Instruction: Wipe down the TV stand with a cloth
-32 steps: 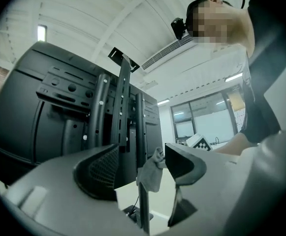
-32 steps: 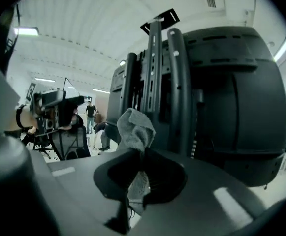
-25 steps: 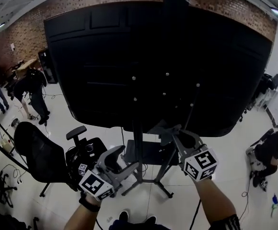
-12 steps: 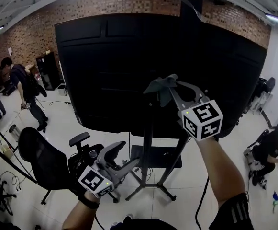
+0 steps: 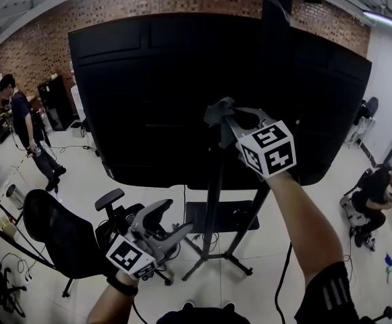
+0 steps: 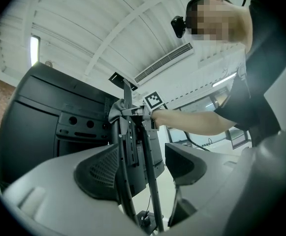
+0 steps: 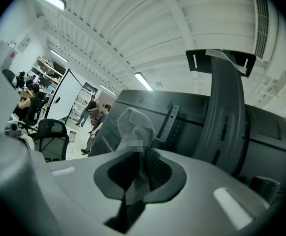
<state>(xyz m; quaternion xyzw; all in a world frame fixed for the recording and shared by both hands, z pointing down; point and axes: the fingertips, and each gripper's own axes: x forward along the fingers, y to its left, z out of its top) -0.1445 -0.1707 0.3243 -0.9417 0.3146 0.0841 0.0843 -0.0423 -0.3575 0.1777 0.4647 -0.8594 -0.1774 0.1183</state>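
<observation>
The TV stand [image 5: 214, 204] is a black upright on splayed legs that carries a big black screen [image 5: 175, 93], seen from behind. My right gripper [image 5: 227, 121] is raised high and shut on a grey cloth [image 5: 217, 112], which lies against the top part of the upright. In the right gripper view the cloth [image 7: 137, 126] is pinched between the jaws of the right gripper [image 7: 141, 173], with the stand's column [image 7: 226, 117] just to the right. My left gripper [image 5: 171, 225] hangs low at the left, open and empty. In the left gripper view, the stand's poles [image 6: 133, 171] show between the jaws of the left gripper [image 6: 147, 168].
A black office chair [image 5: 64, 238] stands left of the stand's legs. A dark shelf [image 5: 224, 216] sits low on the stand. People stand at the far left [image 5: 25, 123], and one crouches at the right [image 5: 378, 198]. A brick wall runs behind.
My right gripper has lifted the cloth from low by the stand's shelf up to the top of the upright. The left gripper stayed low and open.
</observation>
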